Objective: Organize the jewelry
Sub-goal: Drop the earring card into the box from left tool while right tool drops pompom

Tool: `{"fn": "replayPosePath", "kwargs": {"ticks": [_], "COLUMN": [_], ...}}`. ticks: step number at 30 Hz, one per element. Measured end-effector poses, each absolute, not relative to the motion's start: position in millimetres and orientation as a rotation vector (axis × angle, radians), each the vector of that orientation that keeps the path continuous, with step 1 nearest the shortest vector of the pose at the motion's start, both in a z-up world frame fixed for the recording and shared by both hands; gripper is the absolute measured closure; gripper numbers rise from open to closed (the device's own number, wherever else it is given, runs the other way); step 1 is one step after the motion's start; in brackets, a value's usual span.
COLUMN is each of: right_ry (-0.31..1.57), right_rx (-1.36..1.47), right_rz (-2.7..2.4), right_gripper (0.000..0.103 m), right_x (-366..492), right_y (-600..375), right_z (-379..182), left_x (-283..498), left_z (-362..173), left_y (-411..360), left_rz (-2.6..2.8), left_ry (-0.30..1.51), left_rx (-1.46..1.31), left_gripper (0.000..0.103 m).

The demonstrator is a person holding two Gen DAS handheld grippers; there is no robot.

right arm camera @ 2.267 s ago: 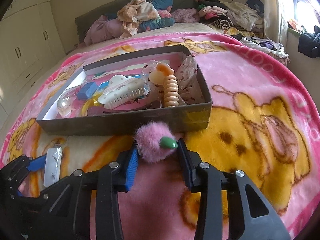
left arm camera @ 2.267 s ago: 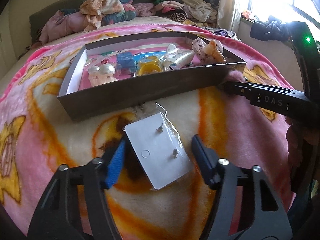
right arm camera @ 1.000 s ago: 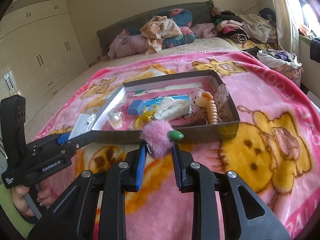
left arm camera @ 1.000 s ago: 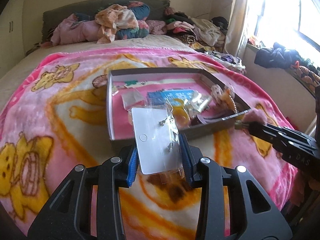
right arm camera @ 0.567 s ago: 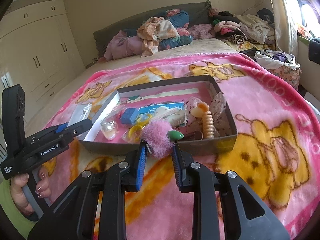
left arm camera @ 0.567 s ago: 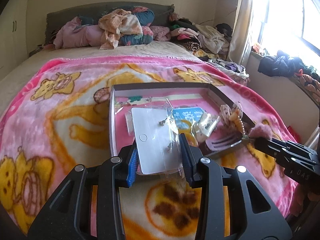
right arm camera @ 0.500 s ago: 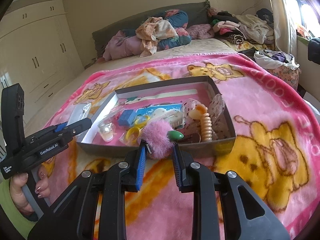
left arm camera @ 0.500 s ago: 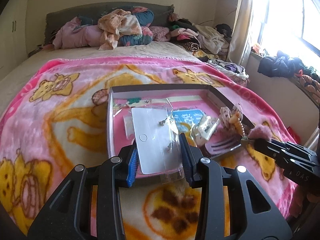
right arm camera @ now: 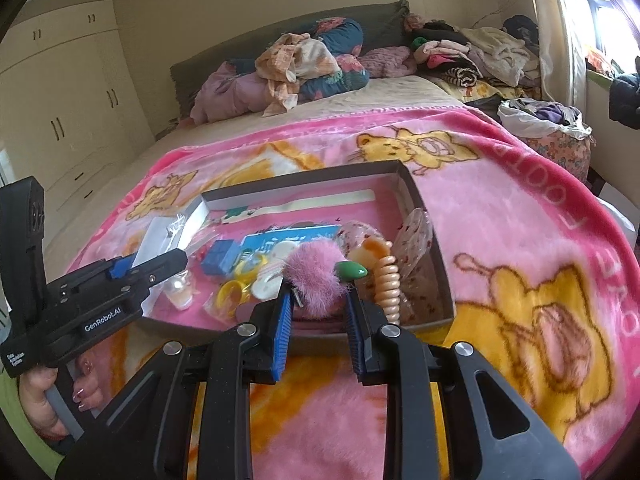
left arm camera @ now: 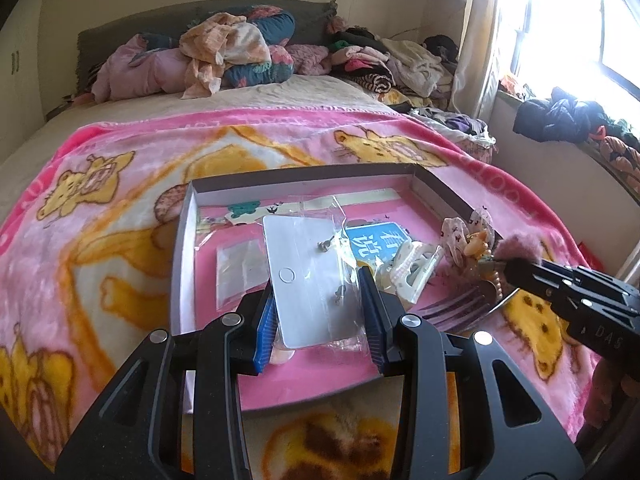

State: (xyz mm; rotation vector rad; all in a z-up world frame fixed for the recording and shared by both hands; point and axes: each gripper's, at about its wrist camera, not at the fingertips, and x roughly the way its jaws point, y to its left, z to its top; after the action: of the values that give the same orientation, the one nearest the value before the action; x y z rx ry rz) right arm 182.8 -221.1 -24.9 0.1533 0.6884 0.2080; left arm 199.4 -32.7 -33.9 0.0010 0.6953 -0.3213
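Note:
My left gripper (left arm camera: 320,312) is shut on a white earring card in a clear bag (left arm camera: 308,280) and holds it above the near left part of the shallow grey box (left arm camera: 182,248). My right gripper (right arm camera: 318,320) is shut on a fluffy pink pom-pom clip with a green tip (right arm camera: 318,276) and holds it above the box's near edge (right arm camera: 436,264). The pink-lined box holds a blue card (left arm camera: 376,238), a white claw clip (left arm camera: 412,268), yellow rings (right arm camera: 232,292) and a beige spiral hair tie (right arm camera: 386,276).
The box lies on a pink and yellow cartoon blanket (right arm camera: 540,280) on a bed. Piled clothes (left arm camera: 224,52) lie at the headboard. White wardrobes (right arm camera: 60,112) stand to the left, a window (left arm camera: 580,28) to the right.
Both grippers lifted their items off the blanket and moved forward; now each hangs over the box, the card over its left part, the pom-pom over its near edge.

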Motion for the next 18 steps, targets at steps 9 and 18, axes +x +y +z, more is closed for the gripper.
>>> {"fn": "replayPosePath", "kwargs": {"ticks": [9, 18], "right_ry": [0.714, 0.736], "right_rx": [0.139, 0.121], "right_rz": [0.196, 0.230], "right_gripper": [0.079, 0.079], "right_x": [196, 198], "right_y": [-228, -221], "right_z": [-34, -43], "left_x": [211, 220], "left_z": [-44, -51], "left_y": [-42, -45], "left_rz": [-0.320, -0.314], "left_ry": [0.719, 0.740], "left_rx": [0.019, 0.027], "left_gripper": [0.074, 0.074]}}
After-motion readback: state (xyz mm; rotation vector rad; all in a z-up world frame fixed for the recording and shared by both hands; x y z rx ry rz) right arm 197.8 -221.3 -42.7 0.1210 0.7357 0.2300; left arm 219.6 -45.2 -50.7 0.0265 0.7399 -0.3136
